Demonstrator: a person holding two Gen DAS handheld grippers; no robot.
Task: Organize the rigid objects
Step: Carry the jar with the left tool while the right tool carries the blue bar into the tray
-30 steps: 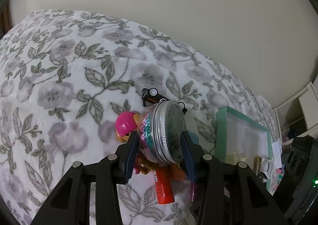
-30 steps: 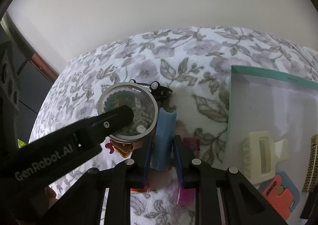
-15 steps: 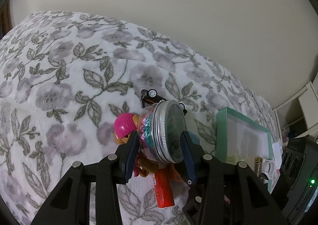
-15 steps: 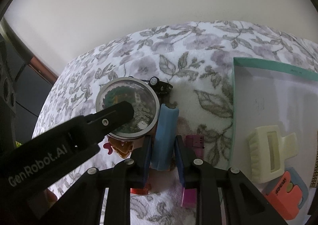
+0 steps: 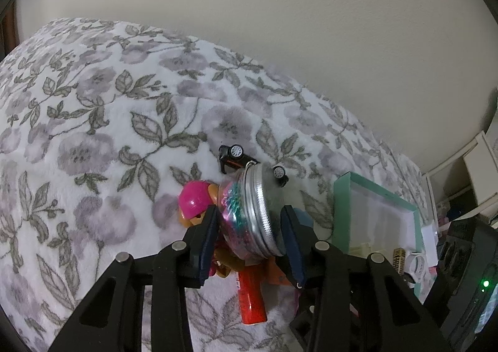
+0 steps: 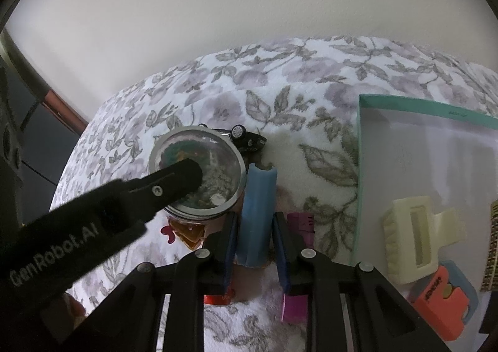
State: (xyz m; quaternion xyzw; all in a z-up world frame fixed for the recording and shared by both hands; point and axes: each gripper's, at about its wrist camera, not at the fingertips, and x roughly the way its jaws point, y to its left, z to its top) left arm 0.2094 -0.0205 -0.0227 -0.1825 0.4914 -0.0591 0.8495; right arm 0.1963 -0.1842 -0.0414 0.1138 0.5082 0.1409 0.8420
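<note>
Both cameras ride close above the bed (image 5: 93, 122), looking forward and down toward the wall; both views share the jar (image 5: 249, 212) (image 6: 199, 171), toy car (image 5: 236, 156) (image 6: 246, 137) and box (image 5: 382, 221) (image 6: 404, 134)

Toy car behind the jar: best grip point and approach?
Grip the black toy car across its narrow body between the wheels, coming from above. It lies on its side, wheels facing up, against the jar, so side access there looks blocked.

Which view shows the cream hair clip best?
The right wrist view: the hair clip lies whole and unobstructed in the green tray. The left wrist view shows only a cream sliver at the tray's near edge, behind the left claw.
</note>
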